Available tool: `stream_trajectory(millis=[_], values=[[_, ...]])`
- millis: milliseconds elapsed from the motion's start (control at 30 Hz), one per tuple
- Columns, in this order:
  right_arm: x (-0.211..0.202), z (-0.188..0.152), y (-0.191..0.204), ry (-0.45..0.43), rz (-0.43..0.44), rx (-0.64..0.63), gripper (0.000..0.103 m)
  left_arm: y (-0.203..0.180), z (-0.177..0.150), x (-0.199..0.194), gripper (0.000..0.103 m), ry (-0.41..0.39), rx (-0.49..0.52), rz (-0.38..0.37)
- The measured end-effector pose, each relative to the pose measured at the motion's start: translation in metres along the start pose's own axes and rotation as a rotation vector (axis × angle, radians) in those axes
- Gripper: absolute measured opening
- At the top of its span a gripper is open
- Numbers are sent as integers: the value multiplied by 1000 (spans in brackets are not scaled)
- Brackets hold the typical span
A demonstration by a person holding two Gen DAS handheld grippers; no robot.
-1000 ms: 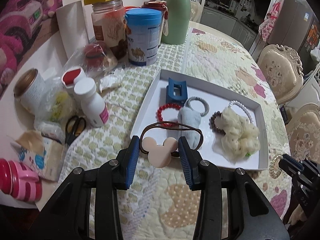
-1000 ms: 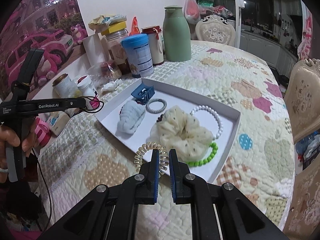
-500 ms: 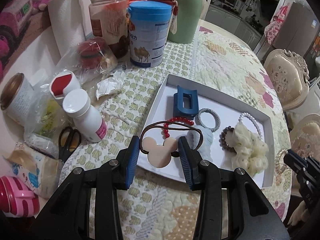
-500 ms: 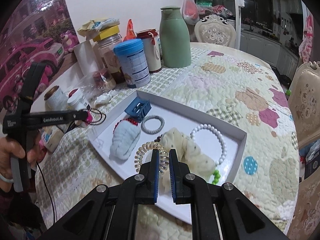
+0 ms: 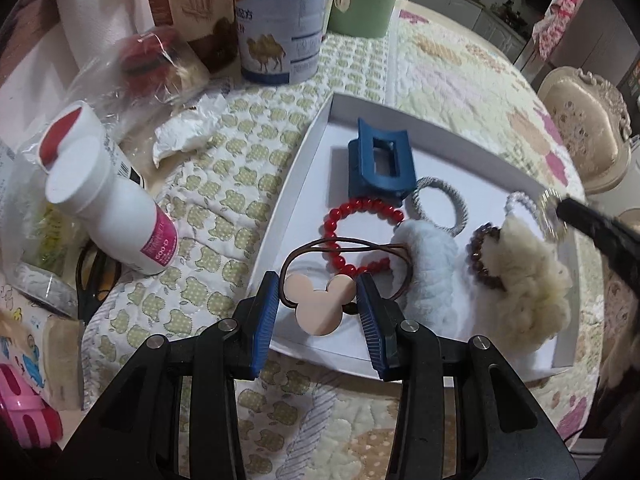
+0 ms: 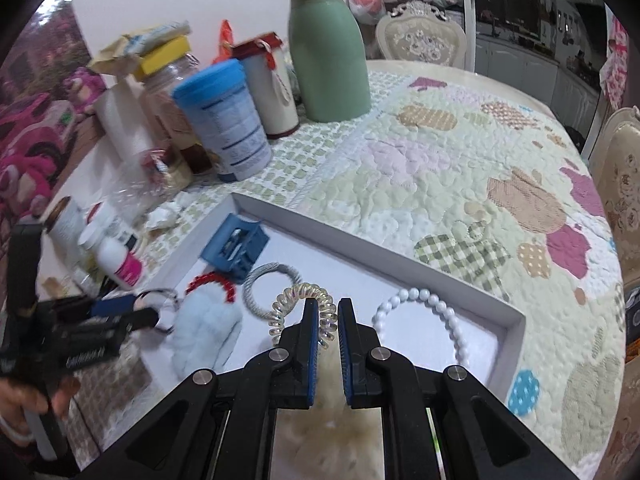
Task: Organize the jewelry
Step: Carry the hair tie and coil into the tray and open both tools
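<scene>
One white tray point(image 5: 472, 132) on quilted table, inside it one cream scrunchie point(image 5: 532, 284), one pale blue scrunchie point(image 5: 428, 268), one blue claw clip point(image 5: 380, 168), one red bead bracelet point(image 5: 362, 208), left gripper point(image 5: 318, 304) clenched on mouse-head hair tie point(image 5: 320, 306) over tray edge, right gripper point(image 6: 328, 316) pinching spiral hair tie point(image 6: 298, 300) above tray.

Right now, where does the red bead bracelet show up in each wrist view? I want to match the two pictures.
Left wrist view: the red bead bracelet lies at centre frame in the white tray, just below the blue hair claw, partly behind a brown hair tie.
Right wrist view: the bracelet is left of centre, half hidden behind the pale blue fluffy scrunchie.
Shared landmark: the blue hair claw.
</scene>
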State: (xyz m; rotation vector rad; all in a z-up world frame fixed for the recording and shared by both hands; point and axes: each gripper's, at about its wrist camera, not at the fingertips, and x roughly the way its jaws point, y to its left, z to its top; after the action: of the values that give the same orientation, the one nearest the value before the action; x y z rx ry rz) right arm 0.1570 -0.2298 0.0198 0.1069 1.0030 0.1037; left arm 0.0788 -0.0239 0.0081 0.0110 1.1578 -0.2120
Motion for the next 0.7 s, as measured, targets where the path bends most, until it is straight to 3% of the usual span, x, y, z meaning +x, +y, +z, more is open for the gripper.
stream_trajectory(millis=[367, 700], values=[[70, 20, -16, 87, -55, 29, 9, -2, 1, 26, 38, 38, 15, 30], [85, 17, -25, 110, -55, 71, 9, -5, 2, 30, 39, 35, 8, 56]])
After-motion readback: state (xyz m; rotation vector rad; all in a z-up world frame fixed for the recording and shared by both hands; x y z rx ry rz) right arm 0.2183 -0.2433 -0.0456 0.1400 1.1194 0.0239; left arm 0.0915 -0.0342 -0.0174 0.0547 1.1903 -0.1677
